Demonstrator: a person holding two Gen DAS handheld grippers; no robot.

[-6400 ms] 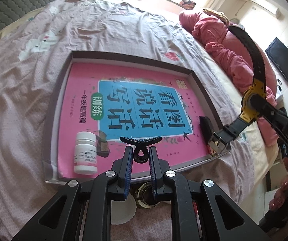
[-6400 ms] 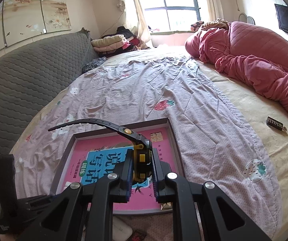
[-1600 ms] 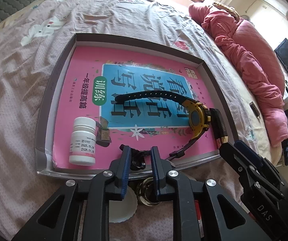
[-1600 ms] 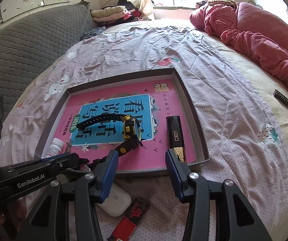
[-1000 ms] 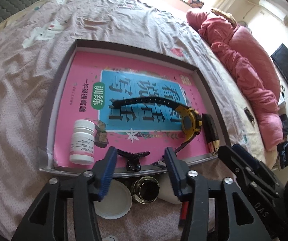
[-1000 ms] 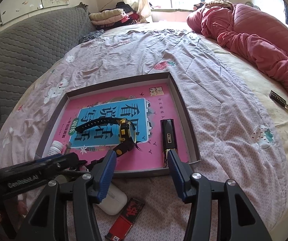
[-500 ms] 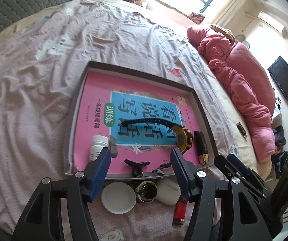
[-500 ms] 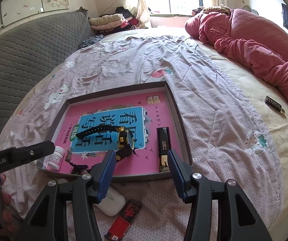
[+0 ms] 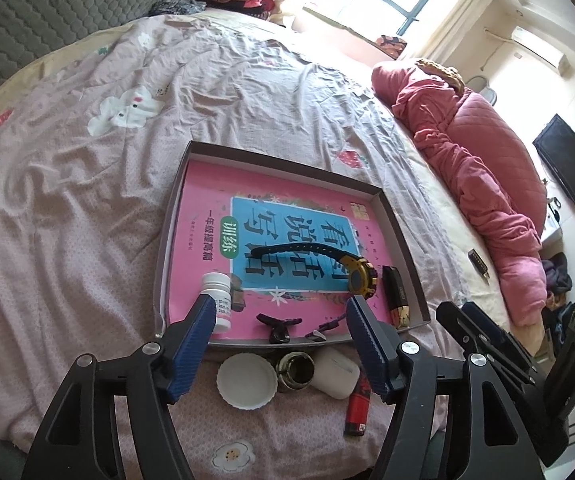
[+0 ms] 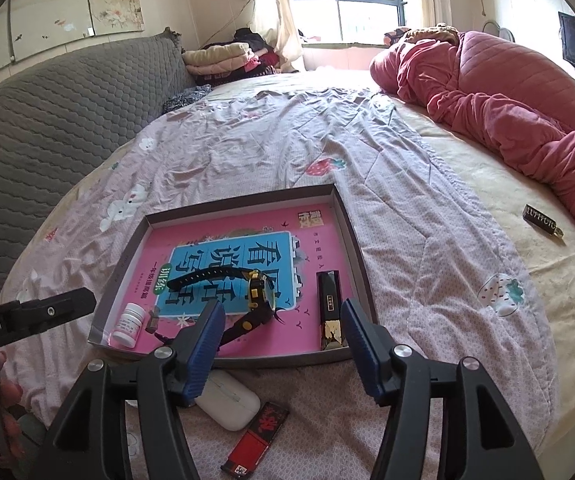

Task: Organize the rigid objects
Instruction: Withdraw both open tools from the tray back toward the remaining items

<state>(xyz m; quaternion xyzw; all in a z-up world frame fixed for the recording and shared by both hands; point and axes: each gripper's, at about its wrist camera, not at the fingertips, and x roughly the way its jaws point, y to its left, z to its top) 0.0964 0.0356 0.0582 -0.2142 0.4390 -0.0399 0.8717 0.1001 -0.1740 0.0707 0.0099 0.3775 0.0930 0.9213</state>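
Note:
A shallow grey tray (image 9: 287,166) (image 10: 239,202) lies on the bed with a pink book as its floor. In it are a black and yellow watch (image 9: 361,278) (image 10: 257,288), a white pill bottle (image 9: 219,292) (image 10: 129,324), a black hair clip (image 9: 279,326) and a black and gold stick (image 9: 395,292) (image 10: 329,304). My left gripper (image 9: 280,312) hovers above the tray's near edge, its jaws opening and holding nothing. My right gripper (image 10: 283,312) hangs over the near edge too, jaws opening and empty.
On the sheet in front of the tray lie a white lid (image 9: 247,380), a gold jar (image 9: 295,368), a white earbud case (image 9: 335,372) (image 10: 227,400) and a red lighter (image 9: 357,408) (image 10: 255,440). A pink quilt (image 10: 487,100) is heaped at right, a grey headboard (image 10: 47,120) at left.
The left gripper let go of the hair clip, which now lies in the tray. Both grippers have risen and drawn back from the tray, and their jaws have spread wider.

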